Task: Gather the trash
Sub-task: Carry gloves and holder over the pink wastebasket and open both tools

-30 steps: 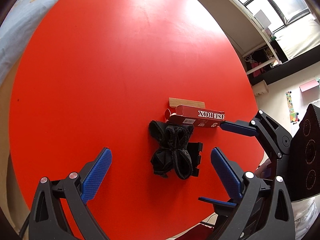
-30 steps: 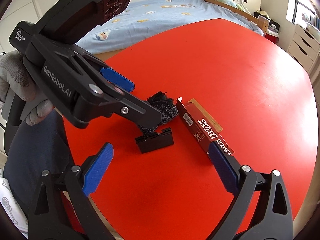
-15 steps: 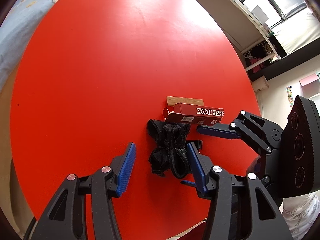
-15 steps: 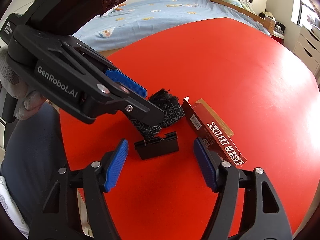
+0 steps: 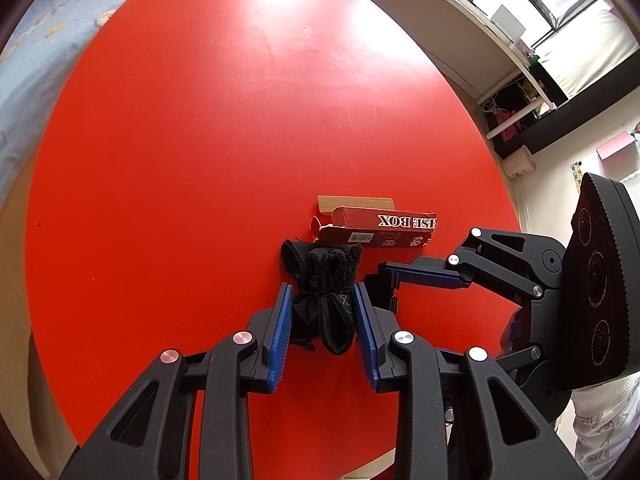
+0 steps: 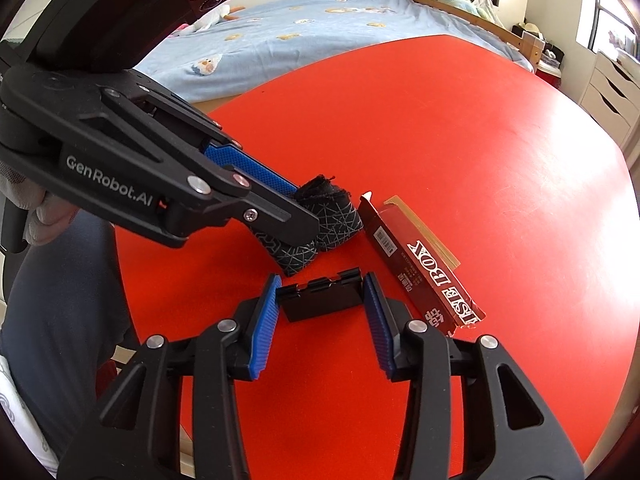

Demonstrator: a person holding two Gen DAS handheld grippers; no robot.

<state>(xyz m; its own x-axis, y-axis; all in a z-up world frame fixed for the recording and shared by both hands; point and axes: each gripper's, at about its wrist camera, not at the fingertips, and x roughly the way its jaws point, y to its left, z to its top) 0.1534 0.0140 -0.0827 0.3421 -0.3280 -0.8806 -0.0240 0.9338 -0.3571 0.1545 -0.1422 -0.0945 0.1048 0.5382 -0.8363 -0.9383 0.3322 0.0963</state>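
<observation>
Jaws on both tools have narrowed sharply over the last second, from wide spread to closing on a piece of trash each. The left gripper (image 5: pixel 322 320) now brackets the black fabric bundle (image 5: pixel 320 280) on the red table (image 5: pixel 200 140), its blue pads against or just beside the cloth on either flank; the bundle looks squeezed at the waist, so I judge the pinch made or all but made. The right gripper (image 6: pixel 320 306), which a second ago hung open well back from the small black clip (image 6: pixel 320 298), has come forward and drawn in until its pads stand at the clip's two ends, touching or a hair off; the right wrist view does not settle which. Both pieces appear to rest on the table, near its front edge. The red carton (image 6: pixel 420 260), printed BOX, lies untouched just beyond them, on a strip of pale wood (image 5: pixel 354 203). For the task, this means two of the three loose items look ready to be lifted together, with the carton left for another pass. No bin or bag shows in either view, so where the trash goes cannot be told. The soft bundle may slip or sag if gripped lightly.
</observation>
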